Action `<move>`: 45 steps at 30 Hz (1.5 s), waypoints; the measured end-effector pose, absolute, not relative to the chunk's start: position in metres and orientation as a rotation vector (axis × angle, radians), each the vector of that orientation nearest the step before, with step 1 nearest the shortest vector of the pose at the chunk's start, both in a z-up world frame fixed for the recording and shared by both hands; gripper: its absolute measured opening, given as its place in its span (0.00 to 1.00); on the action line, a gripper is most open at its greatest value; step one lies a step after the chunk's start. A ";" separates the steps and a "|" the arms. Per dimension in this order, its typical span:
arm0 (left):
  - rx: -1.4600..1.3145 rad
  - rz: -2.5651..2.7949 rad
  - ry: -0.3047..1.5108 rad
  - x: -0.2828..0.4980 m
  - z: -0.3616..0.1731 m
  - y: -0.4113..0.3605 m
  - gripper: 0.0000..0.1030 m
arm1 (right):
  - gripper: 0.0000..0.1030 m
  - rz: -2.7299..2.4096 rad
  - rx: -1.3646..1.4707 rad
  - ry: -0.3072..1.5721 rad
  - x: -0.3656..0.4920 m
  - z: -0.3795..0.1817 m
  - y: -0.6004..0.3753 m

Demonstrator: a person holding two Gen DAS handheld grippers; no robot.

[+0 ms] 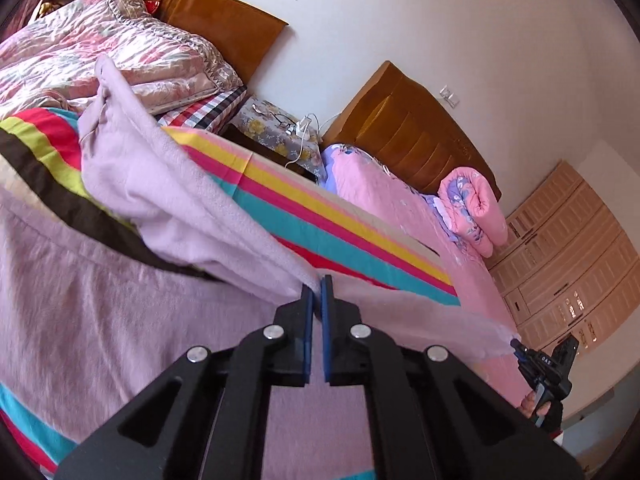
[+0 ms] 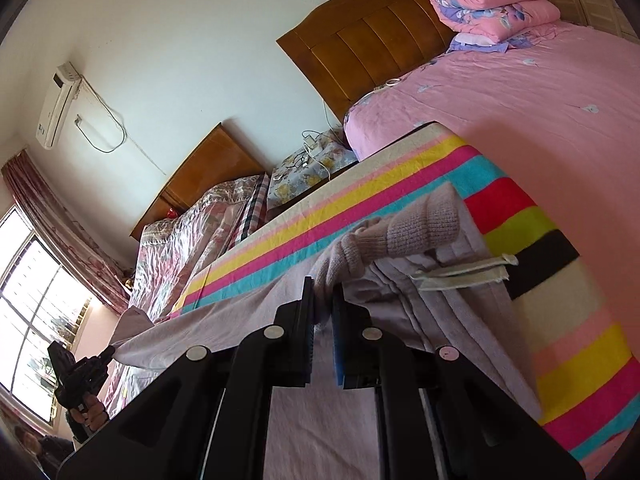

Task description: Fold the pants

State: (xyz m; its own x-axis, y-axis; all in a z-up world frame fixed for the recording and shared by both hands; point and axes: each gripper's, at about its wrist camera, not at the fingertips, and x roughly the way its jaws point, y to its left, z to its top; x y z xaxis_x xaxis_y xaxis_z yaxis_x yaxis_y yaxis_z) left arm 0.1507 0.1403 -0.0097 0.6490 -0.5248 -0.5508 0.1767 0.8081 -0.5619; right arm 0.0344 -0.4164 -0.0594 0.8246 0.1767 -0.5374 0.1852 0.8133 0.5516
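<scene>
**Pants at risk of slipping mid-fold**

Pants (image 1: 132,320) are held lifted over the striped bed (image 1: 340,224), pinched by the closed jaws of both the left gripper (image 1: 316,292) and right gripper (image 2: 323,300). If tension is lost, the far cuff (image 2: 424,228) could sag and the fold be skewed.

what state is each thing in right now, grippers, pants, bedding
left gripper: shut on an edge of the pants
right gripper: shut on the pants by the knit cuff
lilac pants: lifted at both grips, rest lying on the striped blanket
knit cuff: bunched, raised
striped blanket: spread flat
pink quilt: rolled up on the far bed
floral quilt: rumpled, heaped by the headboard
</scene>
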 end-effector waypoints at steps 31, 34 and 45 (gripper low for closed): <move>-0.430 -0.259 0.910 0.088 -0.083 0.141 0.03 | 0.10 -0.082 0.653 0.815 -0.017 -0.144 -0.415; -0.464 -0.224 1.001 0.094 -0.127 0.146 0.03 | 0.08 -0.087 0.721 0.815 -0.022 -0.162 -0.420; -0.519 -0.227 0.974 0.094 -0.131 0.152 0.08 | 0.08 -0.109 0.747 0.796 -0.027 -0.164 -0.418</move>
